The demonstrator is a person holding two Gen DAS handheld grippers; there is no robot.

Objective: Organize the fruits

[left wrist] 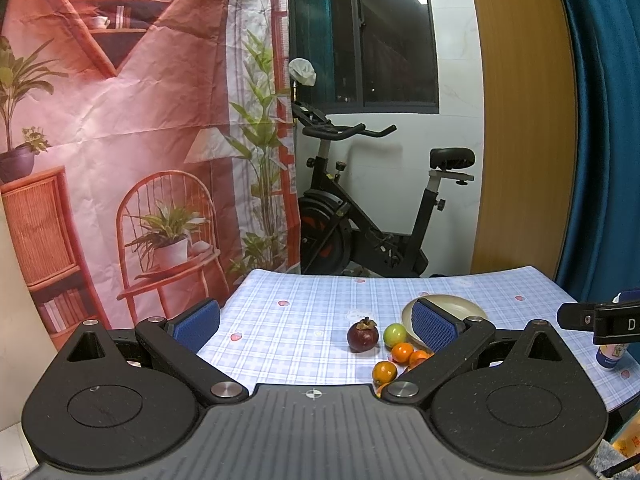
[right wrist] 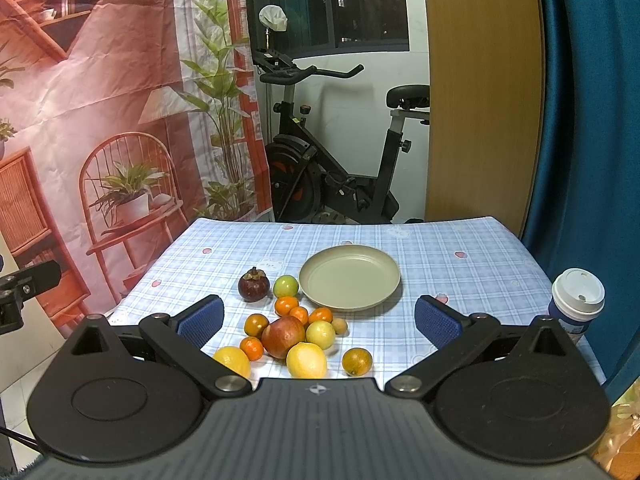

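Several fruits lie in a loose heap on the blue checked tablecloth (right wrist: 440,248): a dark mangosteen (right wrist: 253,284), a green fruit (right wrist: 286,286), a red apple (right wrist: 283,337), two lemons (right wrist: 306,361), small oranges (right wrist: 287,305). An empty beige plate (right wrist: 349,277) sits just behind and right of them. My right gripper (right wrist: 318,322) is open and empty, held above the near edge over the heap. My left gripper (left wrist: 316,326) is open and empty at the table's left, with the mangosteen (left wrist: 362,335), green fruit (left wrist: 395,334) and plate (left wrist: 464,306) ahead to its right.
A paper cup with a white lid (right wrist: 576,300) stands at the table's right edge. An exercise bike (right wrist: 332,152) stands behind the table. A printed backdrop (right wrist: 100,120) hangs on the left, a blue curtain (right wrist: 592,120) on the right.
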